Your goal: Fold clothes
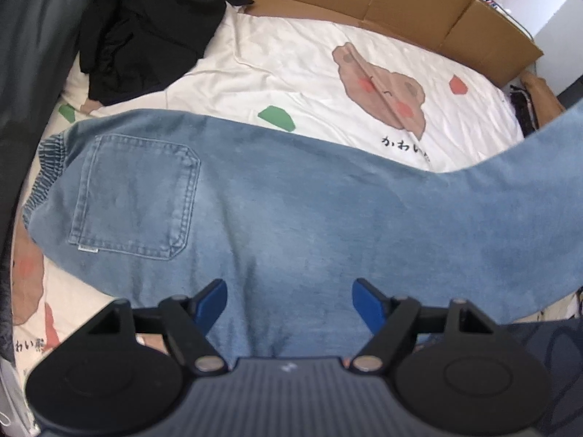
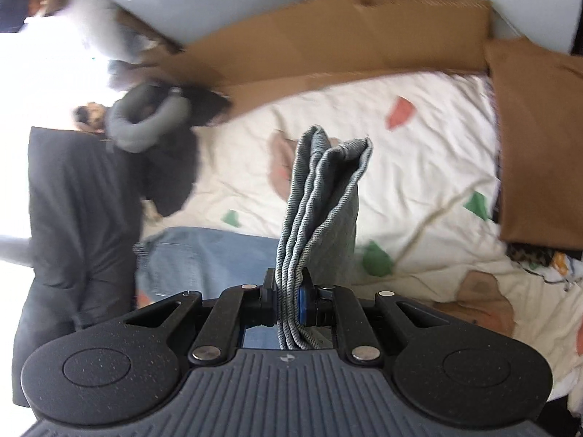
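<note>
A pair of light blue jeans (image 1: 277,211) lies across a white bedsheet (image 1: 298,73) printed with bears, back pocket (image 1: 135,196) up and elastic waistband at the left. Its leg end rises off the bed toward the right edge of the left wrist view. My left gripper (image 1: 289,300) hovers over the jeans' thigh, open, with only flat denim below its blue pads. In the right wrist view my right gripper (image 2: 288,291) is shut on the bunched hem of the jeans (image 2: 320,196), which sticks up folded between the jaws; the rest of the jeans (image 2: 215,255) lies below.
A heap of black and grey clothes (image 1: 145,32) sits at the bed's far left corner. Flattened brown cardboard (image 1: 400,3) lines the far side, and a brown cushion (image 2: 539,145) lies at the right. A dark garment (image 2: 76,240) hangs at the left.
</note>
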`<state>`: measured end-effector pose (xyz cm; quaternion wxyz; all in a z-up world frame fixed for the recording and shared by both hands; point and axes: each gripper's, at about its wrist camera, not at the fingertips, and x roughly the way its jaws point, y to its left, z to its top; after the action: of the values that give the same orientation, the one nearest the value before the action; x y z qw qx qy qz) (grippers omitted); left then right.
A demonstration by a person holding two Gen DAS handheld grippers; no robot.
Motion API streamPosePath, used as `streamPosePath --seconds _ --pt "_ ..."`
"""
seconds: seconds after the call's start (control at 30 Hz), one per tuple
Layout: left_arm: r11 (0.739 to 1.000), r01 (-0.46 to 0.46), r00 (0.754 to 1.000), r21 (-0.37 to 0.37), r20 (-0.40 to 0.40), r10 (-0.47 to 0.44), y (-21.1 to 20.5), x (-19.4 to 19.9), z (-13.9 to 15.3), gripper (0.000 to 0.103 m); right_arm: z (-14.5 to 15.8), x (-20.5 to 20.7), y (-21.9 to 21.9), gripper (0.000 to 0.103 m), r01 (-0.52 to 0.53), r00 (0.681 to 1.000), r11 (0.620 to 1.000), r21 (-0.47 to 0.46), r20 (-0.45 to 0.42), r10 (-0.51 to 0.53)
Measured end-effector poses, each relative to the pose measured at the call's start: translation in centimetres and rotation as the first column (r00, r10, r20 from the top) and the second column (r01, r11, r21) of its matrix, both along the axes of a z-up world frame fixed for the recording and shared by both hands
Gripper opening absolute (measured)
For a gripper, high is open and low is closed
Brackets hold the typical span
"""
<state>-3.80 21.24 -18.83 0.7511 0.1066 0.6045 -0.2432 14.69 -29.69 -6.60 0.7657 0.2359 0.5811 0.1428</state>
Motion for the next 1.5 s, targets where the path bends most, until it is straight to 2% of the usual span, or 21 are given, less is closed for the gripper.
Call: streamPosePath --seconds 0.23,0.4,0.43,0.5,0.53,0.67,0.8,0.9,1.07,1.17,1.23,1.4,1.5 --pt "0.997 -0.008 1.000 -0.072 -0.008 0.008 -0.3 -1.0 -0.7 0.076 3.4 -0.8 3.2 0.009 -0.011 0.999 0.999 0.053 0.045 0.008" --pt "0.994 0.032 0.999 -0.101 -0.039 -0.036 -0.8 -1.8 -2.3 0.060 4.8 -1.1 4.7 0.009 0.004 0.997 0.996 0.091 0.080 -0.011" --pt "0.994 0.035 0.998 -0.108 -0.051 -0.041 -0.9 -1.9 -2.8 0.057 4.7 -1.2 4.7 0.009 0.015 0.996 0.994 0.112 0.082 -0.024" --pt "0.992 0.042 0.994 -0.122 -0.091 -0.054 -1.3 -2.3 -4.2 0.035 4.2 -1.5 4.7 0.009 0.036 0.995 0.990 0.140 0.083 -0.048" --pt "0.991 0.047 0.992 -0.128 -0.109 -0.061 -1.6 -2.6 -4.9 0.031 3.9 -1.6 4.6 0.009 0.047 0.995 0.988 0.148 0.082 -0.059" --pt "0.987 0.074 0.985 -0.141 -0.147 -0.095 -3.0 -3.6 -7.4 0.027 2.0 -1.8 4.3 0.009 0.065 0.994 0.986 0.155 0.081 -0.078" --pt "0.989 0.080 0.976 -0.128 -0.192 -0.104 -4.5 -4.3 -10.3 0.015 0.5 -1.8 4.1 0.009 0.045 0.996 0.995 0.089 0.076 -0.052" --pt "0.988 0.105 0.966 -0.111 -0.223 -0.128 -5.7 -5.1 -12.2 0.009 -0.2 -1.8 3.8 0.009 0.028 0.998 0.996 0.079 0.059 -0.033" --pt "0.987 0.139 0.953 -0.077 -0.261 -0.154 -7.4 -6.5 -15.2 0.008 -0.6 -2.0 5.0 0.009 -0.034 0.998 0.998 0.054 0.052 0.031" --pt "0.993 0.106 0.957 -0.061 -0.264 -0.118 -7.8 -6.6 -16.6 0.006 -0.5 -2.1 6.0 0.009 -0.042 0.998 0.999 0.025 0.056 0.041" --pt "0.995 0.069 0.962 -0.073 -0.260 -0.086 -8.1 -6.1 -16.9 0.006 -0.2 -2.1 6.7 0.009 -0.048 0.997 0.999 0.013 0.064 0.048" --pt "0.995 0.042 0.970 -0.089 -0.234 -0.062 -9.7 -3.6 -16.7 0.006 1.1 -1.8 8.5 0.009 -0.076 0.992 0.997 0.028 0.106 0.073" --pt "0.995 0.025 0.973 -0.098 -0.225 -0.047 -10.7 -1.6 -16.7 0.006 1.6 -1.7 9.5 0.009 -0.087 0.988 0.996 -0.012 0.131 0.088"
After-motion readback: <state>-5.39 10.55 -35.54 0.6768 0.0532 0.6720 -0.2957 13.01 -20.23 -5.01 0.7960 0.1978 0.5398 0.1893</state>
